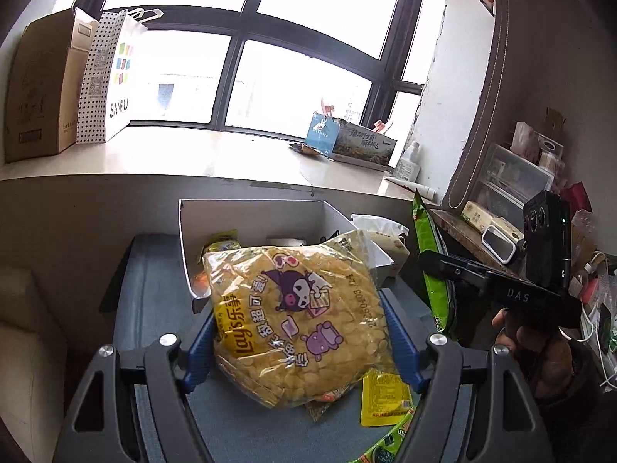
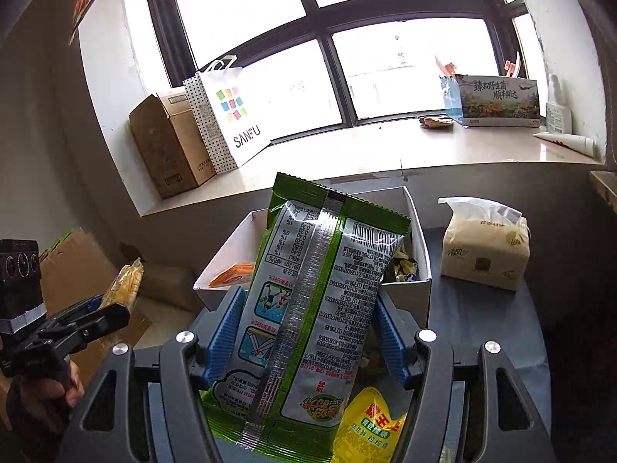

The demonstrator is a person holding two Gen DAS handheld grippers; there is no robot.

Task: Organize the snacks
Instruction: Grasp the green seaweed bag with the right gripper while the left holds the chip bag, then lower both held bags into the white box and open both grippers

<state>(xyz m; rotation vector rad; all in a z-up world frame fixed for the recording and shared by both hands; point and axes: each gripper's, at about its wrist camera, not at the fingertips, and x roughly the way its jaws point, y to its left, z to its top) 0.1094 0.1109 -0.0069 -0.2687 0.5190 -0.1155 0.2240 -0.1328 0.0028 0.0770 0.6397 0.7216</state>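
A yellow Lay's chip bag (image 1: 293, 324) hangs between the blue pads of my left gripper (image 1: 297, 306), which is shut on its sides, above the blue-grey tabletop (image 1: 162, 289). Just behind it stands an open white box (image 1: 250, 216) with a few packets inside. My right gripper (image 2: 308, 297) is shut on a green snack bag (image 2: 327, 262), held upright with its back label showing, in front of the same white box (image 2: 420, 239). The left wrist view shows the green bag (image 1: 432, 270) to the right. The right wrist view shows the chip bag (image 2: 127, 281) at far left.
A tissue pack (image 2: 486, 247) sits on the table right of the box. A yellow pouch (image 2: 366, 424) and other packets lie under the grippers. The windowsill holds a cardboard box (image 2: 169, 146), a SANFU paper bag (image 2: 231, 115) and a printed carton (image 2: 497, 100). Cluttered shelves (image 1: 513, 181) stand at right.
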